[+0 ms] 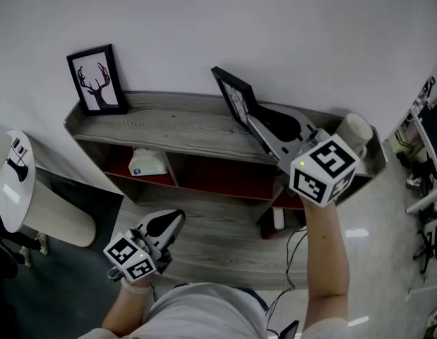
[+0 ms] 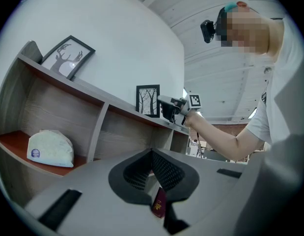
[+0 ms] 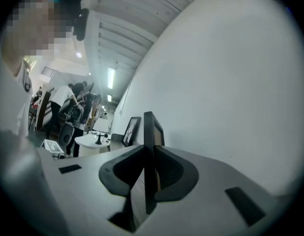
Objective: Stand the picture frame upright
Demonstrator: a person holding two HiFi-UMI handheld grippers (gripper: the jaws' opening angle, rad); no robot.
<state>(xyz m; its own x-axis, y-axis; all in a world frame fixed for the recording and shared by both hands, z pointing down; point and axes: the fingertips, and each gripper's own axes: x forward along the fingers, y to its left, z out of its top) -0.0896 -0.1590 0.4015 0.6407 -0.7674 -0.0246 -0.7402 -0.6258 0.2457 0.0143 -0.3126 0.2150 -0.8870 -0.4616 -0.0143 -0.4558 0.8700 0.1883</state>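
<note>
Head view: the right gripper (image 1: 259,122) pinches the picture frame (image 1: 237,97) by one edge over the right half of the shelf (image 1: 169,122) top, with the frame tilted. A deer print (image 1: 97,80) leans at the shelf's left end. The left gripper (image 1: 172,221) hangs idle in front of the shelf.

Left gripper view: its jaws are pressed together on nothing identifiable. The frame looks nearly upright on the shelf top.

Right gripper view: the pads clamp the frame's edge.

The step in hand appears to be righting the frame. The next move calls for seating its base, checking that it stands, then letting go gently.
</note>
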